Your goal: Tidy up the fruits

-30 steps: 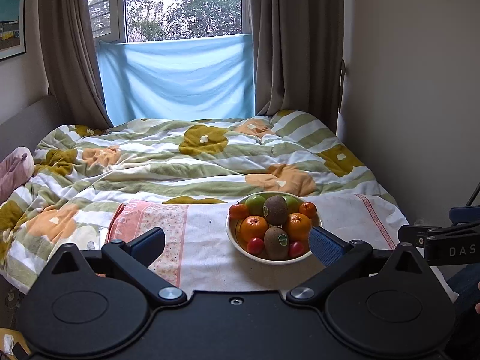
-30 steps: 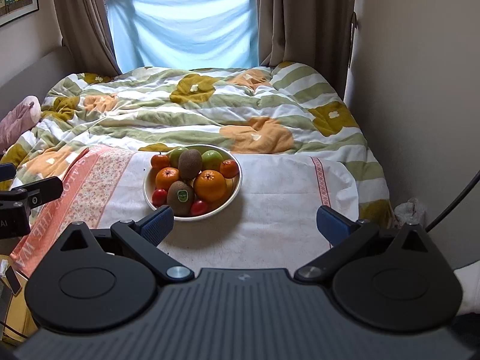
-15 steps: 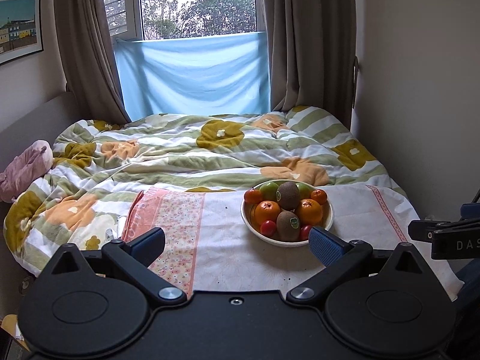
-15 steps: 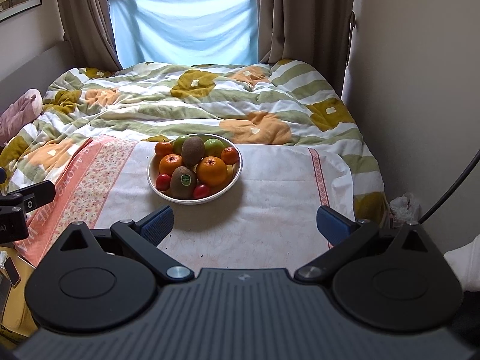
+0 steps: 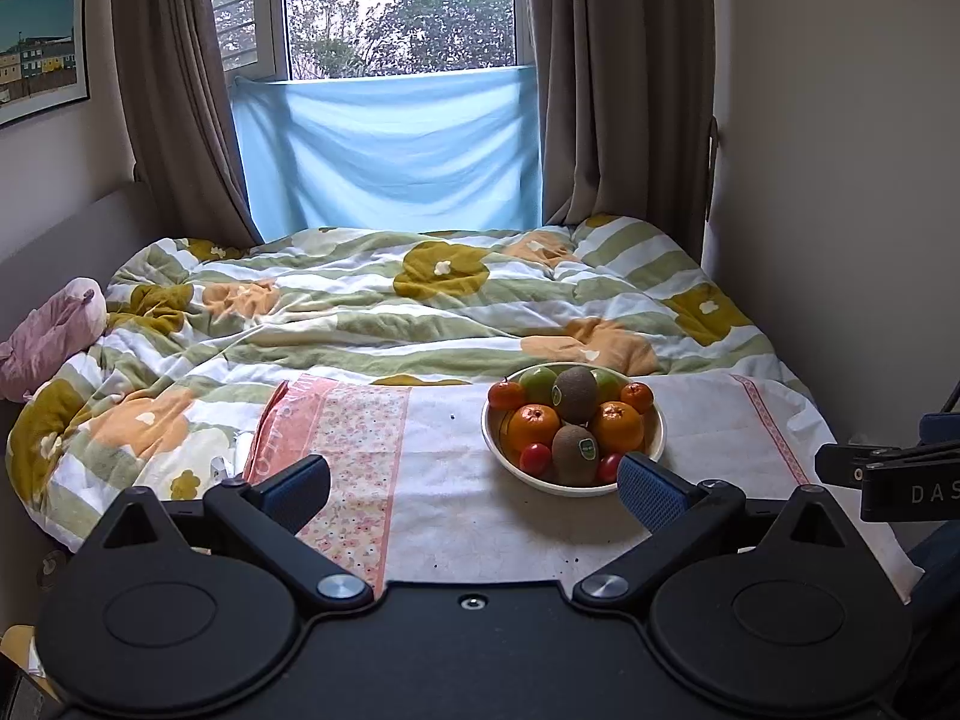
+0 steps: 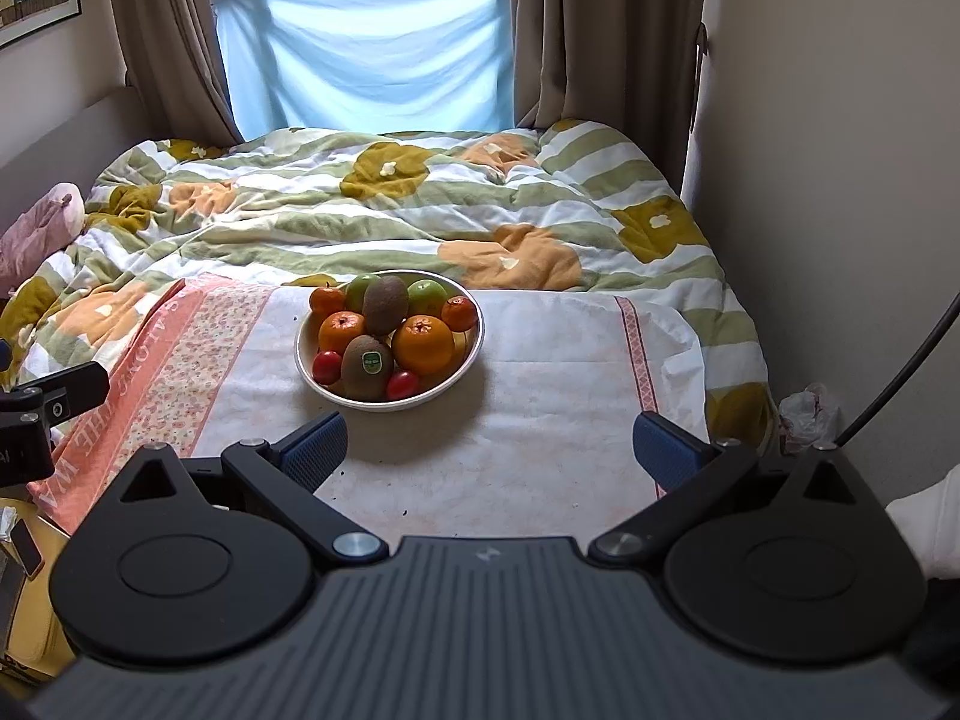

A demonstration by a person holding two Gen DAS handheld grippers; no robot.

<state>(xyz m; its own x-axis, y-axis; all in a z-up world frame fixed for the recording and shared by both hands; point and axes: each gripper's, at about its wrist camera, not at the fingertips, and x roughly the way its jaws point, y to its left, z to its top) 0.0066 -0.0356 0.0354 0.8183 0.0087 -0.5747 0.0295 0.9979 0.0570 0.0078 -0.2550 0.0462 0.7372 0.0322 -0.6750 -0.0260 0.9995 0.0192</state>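
So the fruit is all heaped in one white bowl (image 6: 474,354) sitting on a white cloth (image 6: 540,420) spread over the foot of the bed (image 6: 420,204). No fruit lies loose on the cloth that I can see. That fits either a finished tidy-up or a pile waiting to be sorted, can't say which.

Both grippers are empty with their jaws spread wide: left gripper (image 5: 474,483) hangs short of the bowl, right gripper (image 6: 489,441) likewise, nothing between the pads.

Handling-wise, my guess: the kiwis (image 6: 367,360) are fuzzy so they'd grip fine, but probably soft, so go gentle around the fat middle. The oranges (image 6: 423,343) look firm, round and wide, so they need nearly the full jaw opening across the belly. The little red tomatoes (image 6: 327,367) look smooth and slippery, easy to squash or pop out. Green apples (image 6: 427,294) are at the back, half buried. And it's a stacked heap on a soft bed, so pulling a lower one could set the rest rolling.
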